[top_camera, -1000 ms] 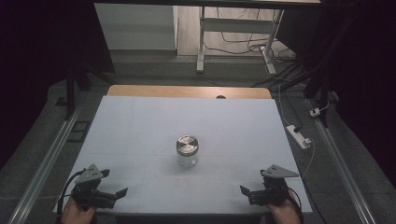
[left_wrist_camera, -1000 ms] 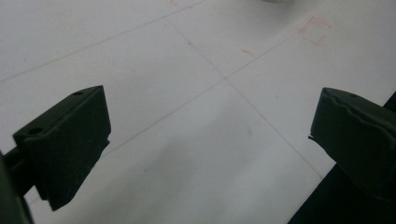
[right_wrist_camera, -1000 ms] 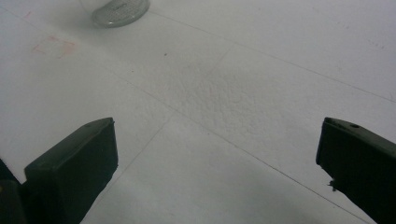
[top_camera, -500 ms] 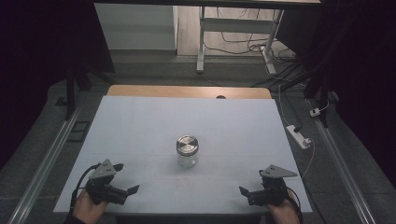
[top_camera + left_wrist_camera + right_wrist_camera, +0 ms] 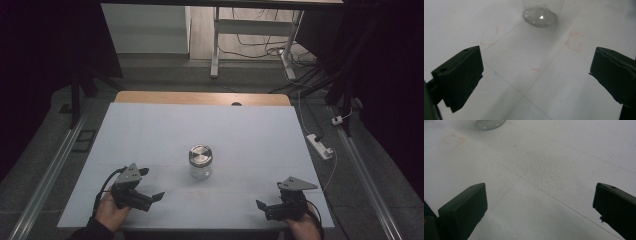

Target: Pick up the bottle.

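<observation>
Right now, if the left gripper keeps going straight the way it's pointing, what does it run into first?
Most likely the jar. In the left gripper view it stands ahead of the open left gripper, slightly left of centre, with bare table between. Depth is hard to judge, so it could graze past.

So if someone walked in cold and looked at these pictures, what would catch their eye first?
Most likely the jar, a clear glass one with a shiny metal lid, standing alone in the middle of the white table. Next, the two black tongs near the front edge: the left tongs and the right tongs, each hand-held, jaws wide apart, holding nothing and angled towards the jar.
</observation>
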